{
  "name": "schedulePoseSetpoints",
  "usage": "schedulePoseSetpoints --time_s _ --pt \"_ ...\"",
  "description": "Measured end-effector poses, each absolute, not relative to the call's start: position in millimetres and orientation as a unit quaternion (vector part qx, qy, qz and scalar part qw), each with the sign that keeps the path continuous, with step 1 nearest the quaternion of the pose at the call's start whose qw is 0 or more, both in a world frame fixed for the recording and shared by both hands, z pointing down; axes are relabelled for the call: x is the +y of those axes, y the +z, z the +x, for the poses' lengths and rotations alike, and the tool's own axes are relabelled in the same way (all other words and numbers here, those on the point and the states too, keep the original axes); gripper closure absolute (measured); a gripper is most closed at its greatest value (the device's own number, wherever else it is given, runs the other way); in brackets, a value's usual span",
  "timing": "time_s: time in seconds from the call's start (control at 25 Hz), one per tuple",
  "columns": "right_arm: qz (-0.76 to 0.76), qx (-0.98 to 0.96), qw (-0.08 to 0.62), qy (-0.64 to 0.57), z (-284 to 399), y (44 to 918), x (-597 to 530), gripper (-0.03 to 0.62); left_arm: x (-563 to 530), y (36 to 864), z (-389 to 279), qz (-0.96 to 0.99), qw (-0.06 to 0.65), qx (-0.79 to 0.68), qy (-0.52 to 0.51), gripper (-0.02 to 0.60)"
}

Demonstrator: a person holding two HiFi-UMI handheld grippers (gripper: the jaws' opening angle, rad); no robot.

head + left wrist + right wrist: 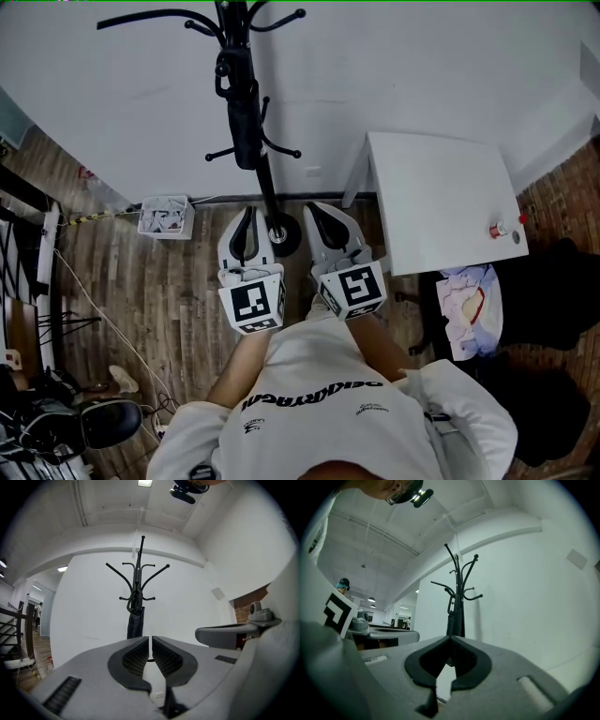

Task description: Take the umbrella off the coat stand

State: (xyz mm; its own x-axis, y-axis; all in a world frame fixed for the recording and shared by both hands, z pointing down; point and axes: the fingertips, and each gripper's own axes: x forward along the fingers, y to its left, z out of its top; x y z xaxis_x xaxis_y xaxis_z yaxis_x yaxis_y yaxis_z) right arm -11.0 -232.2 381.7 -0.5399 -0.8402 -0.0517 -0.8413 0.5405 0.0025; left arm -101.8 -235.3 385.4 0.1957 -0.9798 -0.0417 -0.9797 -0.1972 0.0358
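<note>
Entry: approach step, umbrella not yet touched

1. The black folded umbrella (244,122) hangs upright against the pole of the black metal coat stand (270,192), which stands close to the white wall. Its curved handle (130,604) seems to be hooked over 1 of the stand's lower arms; I cannot tell exactly which. The folded canopy lies alongside the pole.

2. My left claw (247,223) is pressed together with nothing between the ribbed pads. My right claw (323,223) is also pressed together at the tips and holds nothing. Both point level at the stand, side by side, low, above the stand's round foot in the head view and well apart from the umbrella.

3. From the left gripper view the umbrella (136,623) sits straight above the closed left claw (150,641). From the right gripper view it (453,620) sits just above the closed right claw (450,640).

4. A white square worktop (441,197) stands to my right, clear of the reach path.

Judgement: task at its start. The next move calls for closing the gap, raising 1 claw to the umbrella, spreading it, pinching the handle or upper canopy, then lifting until the crook clears the arm before drawing back. Risk: the stand could tip if I pull sideways
</note>
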Motion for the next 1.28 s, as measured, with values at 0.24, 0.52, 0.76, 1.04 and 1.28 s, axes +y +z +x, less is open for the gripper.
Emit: schedulePoseSetpoints --time_s 0.24,0.52,0.76,1.04,1.28 --pt "-0.470 0.883 0.019 0.007 -6.9 389.2 -266.8 0.599 -278.8 387.9 -110.0 0.756 0.009 -0.654 -0.018 0.561" --pt "-0.458 0.889 0.019 0.005 -9.3 391.9 -291.3 0.599 -312.8 380.7 -111.5 0.754 0.005 -0.656 -0.025 0.540" --pt "-0.452 0.892 0.021 -0.001 -10.4 394.9 -308.2 0.599 -342.4 383.3 -112.4 0.750 0.016 -0.661 -0.017 0.455" --pt "-0.449 0.893 0.015 -0.006 -7.2 401.8 -316.8 0.599 -372.5 392.6 -113.5 0.748 0.029 -0.663 0.008 0.363" --pt "-0.453 0.891 0.012 -0.010 3.3 404.4 -318.1 0.599 -393.9 398.3 -116.7 0.741 0.037 -0.670 0.028 0.288"
